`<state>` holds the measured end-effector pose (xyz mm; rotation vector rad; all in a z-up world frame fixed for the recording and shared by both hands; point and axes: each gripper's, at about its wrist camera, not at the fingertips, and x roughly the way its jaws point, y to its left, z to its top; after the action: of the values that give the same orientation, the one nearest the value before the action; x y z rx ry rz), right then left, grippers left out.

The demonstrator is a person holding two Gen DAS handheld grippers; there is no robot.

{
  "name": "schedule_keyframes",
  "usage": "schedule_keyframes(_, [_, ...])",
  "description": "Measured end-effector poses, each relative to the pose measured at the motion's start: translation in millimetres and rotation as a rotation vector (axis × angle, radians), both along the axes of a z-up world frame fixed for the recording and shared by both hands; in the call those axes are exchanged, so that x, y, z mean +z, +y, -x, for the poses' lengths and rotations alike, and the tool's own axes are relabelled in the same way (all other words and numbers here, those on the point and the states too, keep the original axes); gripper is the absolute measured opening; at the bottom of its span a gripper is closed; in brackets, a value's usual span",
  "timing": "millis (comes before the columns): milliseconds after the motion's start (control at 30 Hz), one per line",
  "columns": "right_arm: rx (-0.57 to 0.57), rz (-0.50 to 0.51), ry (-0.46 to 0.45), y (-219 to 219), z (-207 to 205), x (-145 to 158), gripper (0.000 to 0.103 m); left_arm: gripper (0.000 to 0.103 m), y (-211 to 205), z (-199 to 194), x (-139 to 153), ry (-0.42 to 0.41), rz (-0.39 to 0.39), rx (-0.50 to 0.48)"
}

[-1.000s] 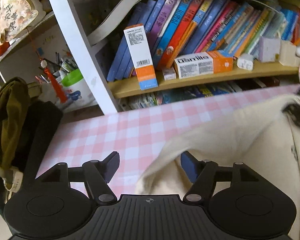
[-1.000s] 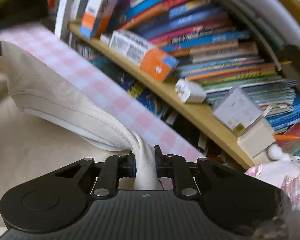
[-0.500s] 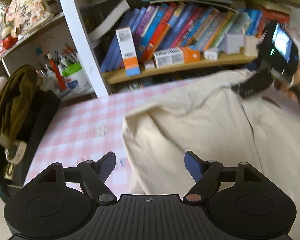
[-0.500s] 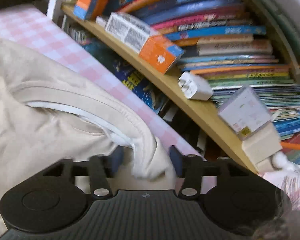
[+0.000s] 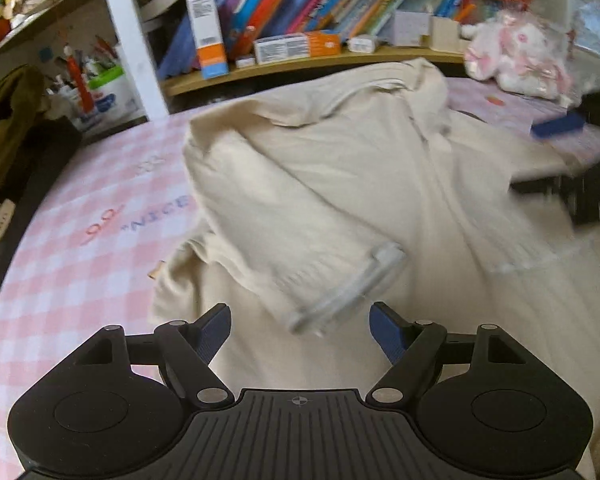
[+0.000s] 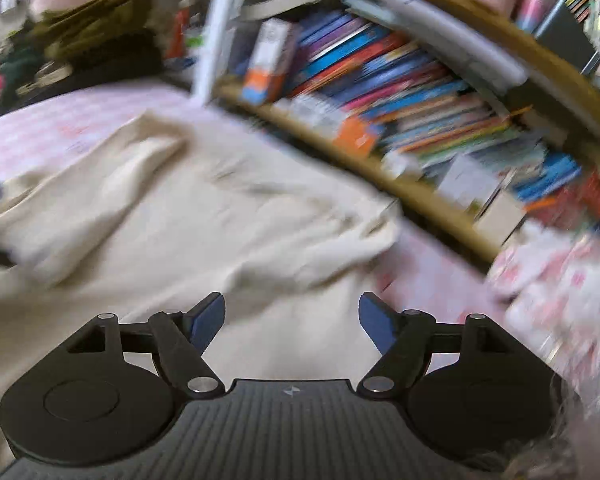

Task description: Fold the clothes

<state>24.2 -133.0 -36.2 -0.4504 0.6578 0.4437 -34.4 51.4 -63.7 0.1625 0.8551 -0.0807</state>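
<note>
Shirt [image 5: 340, 184], cream, lies spread on the pink checked tablecloth [image 5: 80, 240], just in front of the bookshelf [image 5: 300, 64]. My left gripper [image 5: 300, 326] hangs wide open above it; right gripper [image 6: 291, 322] jaws still opening, nothing between them.

I'm seeing my left black plastic gripper [image 5: 300, 326] showing blue finger pads [image 5: 385, 330], silver pivot screws at five and seven o'clock, a ribbed housing with a crosshair mark; my right black plastic gripper [image 6: 291, 316] is looking identical.
</note>
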Motion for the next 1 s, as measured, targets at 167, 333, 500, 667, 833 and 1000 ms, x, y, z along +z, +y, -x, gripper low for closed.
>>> schedule_keyframes(167, [0.021, -0.028, 0.082, 25, 49, -19, 0.070, 0.079, -6, 7, -2, -0.001, 0.004, -0.025])
schedule_keyframes(333, [0.046, -0.024, 0.124, 50, 64, -37, 0.067, 0.079, -8, 6, -1, -0.010, 0.009, -0.021])
schedule_keyframes(500, [0.012, 0.003, 0.078, 51, 51, -40, 0.038, 0.079, -11, 5, -4, 0.002, -0.003, 0.001])
schedule_keyframes(667, [-0.045, -0.069, 0.079, 17, 24, -22, 0.009, 0.079, -6, 3, -5, 0.009, -0.005, 0.059])
schedule_keyframes(833, [-0.246, -0.091, -0.049, -68, -38, 23, 0.009, 0.079, -5, -2, -4, 0.012, -0.011, 0.118])
schedule_keyframes(1000, [-0.500, 0.051, -0.118, -169, -114, 35, 0.009, 0.079, -14, -5, -2, 0.019, -0.023, 0.146])
